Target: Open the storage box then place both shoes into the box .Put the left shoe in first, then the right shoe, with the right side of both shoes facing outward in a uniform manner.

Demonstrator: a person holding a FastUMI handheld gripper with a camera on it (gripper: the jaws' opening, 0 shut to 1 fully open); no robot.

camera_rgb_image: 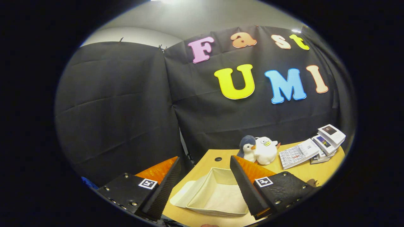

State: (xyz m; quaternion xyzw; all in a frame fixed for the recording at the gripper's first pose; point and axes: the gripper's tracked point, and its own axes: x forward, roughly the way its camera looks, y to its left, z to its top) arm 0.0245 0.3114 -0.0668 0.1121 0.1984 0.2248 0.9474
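Table (303, 171): I see a light wooden top with a dark round hole near its back edge, set against the black booth wall.
Storage box (217, 192): cream fabric, lying open on the table, interior bare; I see it between and just beyond the fingers.
Gripper (205, 181): I read the fingers as spread wide, holding nothing, raised above the box.
Stack of small boxes (326, 138): at the table's far right, beside a printed sheet.
Plush penguins (258, 149): two, touching, behind the box.
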